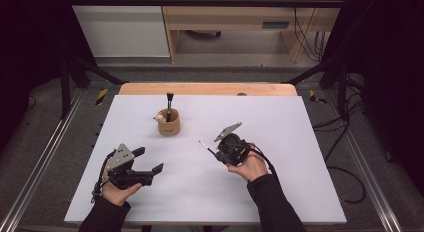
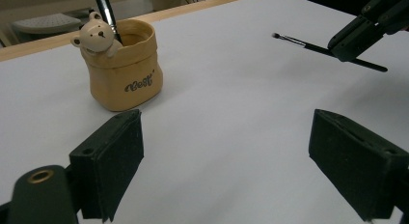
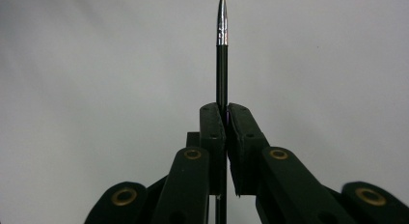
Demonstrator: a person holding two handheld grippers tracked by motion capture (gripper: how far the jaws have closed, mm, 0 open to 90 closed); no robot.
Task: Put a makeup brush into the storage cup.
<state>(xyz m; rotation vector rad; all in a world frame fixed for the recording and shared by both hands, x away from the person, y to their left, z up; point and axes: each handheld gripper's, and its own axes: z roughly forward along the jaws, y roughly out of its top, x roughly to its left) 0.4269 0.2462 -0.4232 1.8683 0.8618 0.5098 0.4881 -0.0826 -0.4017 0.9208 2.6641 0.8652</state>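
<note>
The left tongs (image 1: pixel 150 161) gape wide over the white worktop (image 1: pixel 280 192). The right tongs (image 1: pixel 216 153) pinch a thin black brush (image 1: pixel 205 146) by its handle. Farther back stands a tan cup (image 1: pixel 169 124) (bear figure on its rim), holding another brush (image 1: pixel 169 104).

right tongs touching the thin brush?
Touching. In the right gripper view the right tongs are shut on the thin brush, its handle pinched between both pads.

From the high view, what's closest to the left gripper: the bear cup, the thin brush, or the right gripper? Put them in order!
From the left gripper:
1. Bear cup, up and slightly right.
2. Thin brush, to the right, tip pointing left.
3. Right gripper, just past it, holding the brush.

Cup and brush tip are nearly tied.
</note>
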